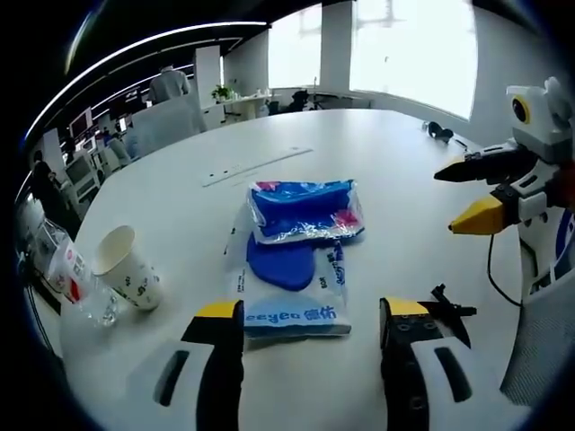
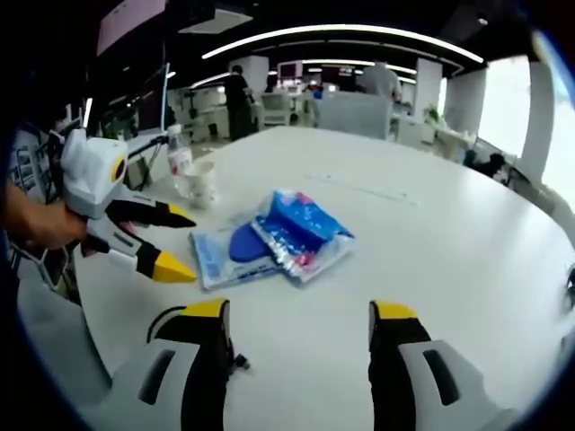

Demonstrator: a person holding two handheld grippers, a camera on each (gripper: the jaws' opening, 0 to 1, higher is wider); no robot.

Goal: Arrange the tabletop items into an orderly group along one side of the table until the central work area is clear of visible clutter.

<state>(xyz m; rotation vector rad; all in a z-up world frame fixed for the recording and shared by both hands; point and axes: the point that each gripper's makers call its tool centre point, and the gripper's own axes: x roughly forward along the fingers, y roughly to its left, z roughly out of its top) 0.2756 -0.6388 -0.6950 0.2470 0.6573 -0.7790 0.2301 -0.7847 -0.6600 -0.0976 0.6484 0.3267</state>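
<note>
Two blue-and-white plastic packets lie overlapped at the middle of the round white table [image 1: 404,153]. The upper packet [image 1: 304,211] [image 2: 304,232] rests partly on the lower packet [image 1: 292,292] [image 2: 220,253], which carries printed lettering. My left gripper [image 1: 313,314] [image 2: 187,244] is open, its jaws standing either side of the lower packet's near end. My right gripper [image 2: 296,314] [image 1: 447,201] is open over bare table, a short way from the packets, holding nothing. A paper cup [image 1: 128,267] [image 2: 199,184] stands upright beside a clear plastic bottle [image 1: 76,278] [image 2: 180,157] near the table's edge.
A flat white strip [image 1: 256,166] lies on the table beyond the packets. Black headphones [image 1: 438,131] sit at the far rim. A thin black cable [image 1: 492,269] hangs below the right gripper. Office desks, chairs and people stand beyond the table.
</note>
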